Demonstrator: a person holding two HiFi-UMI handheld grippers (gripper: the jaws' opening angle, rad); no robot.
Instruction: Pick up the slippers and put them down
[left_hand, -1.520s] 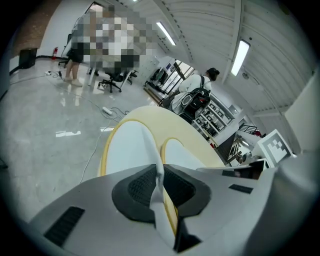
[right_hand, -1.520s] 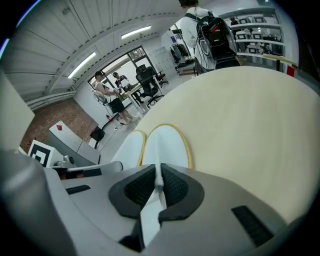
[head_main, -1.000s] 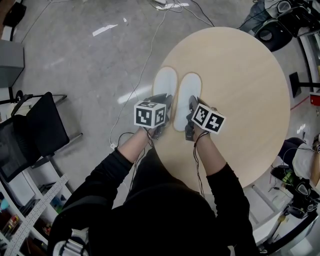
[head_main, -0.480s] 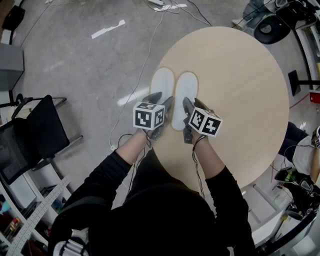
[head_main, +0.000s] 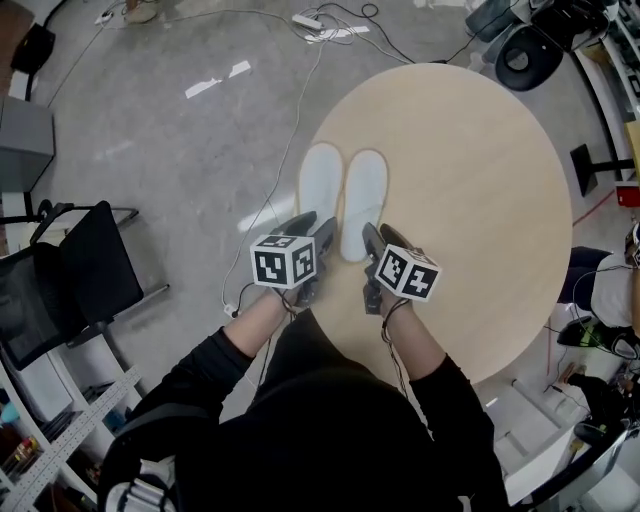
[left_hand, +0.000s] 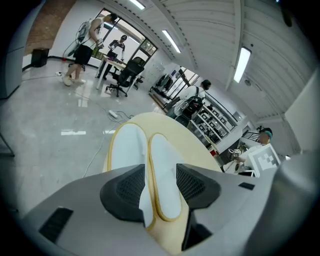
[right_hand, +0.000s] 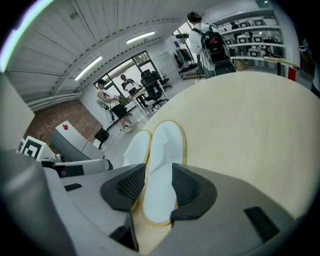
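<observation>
Two white slippers with tan rims lie side by side on the round wooden table (head_main: 470, 180), toes pointing away from me. The left slipper (head_main: 322, 185) sits close to the table's left edge, with the right slipper (head_main: 363, 200) beside it. My left gripper (head_main: 312, 230) hovers just behind the left slipper's heel (left_hand: 125, 150); its jaws have just been opening and hold nothing. My right gripper (head_main: 372, 240) is behind the right slipper's heel (right_hand: 162, 175), its jaws also just opened and clear of the slipper.
A black chair (head_main: 70, 280) stands on the grey floor to the left. Cables (head_main: 300, 60) trail across the floor past the table's far left. Shelving fills the lower left corner, and a seated person (head_main: 610, 300) is at the right edge.
Both grippers went from shut on the slippers' heels to open. They then lifted and drew back toward me, while the slippers stayed on the table.
</observation>
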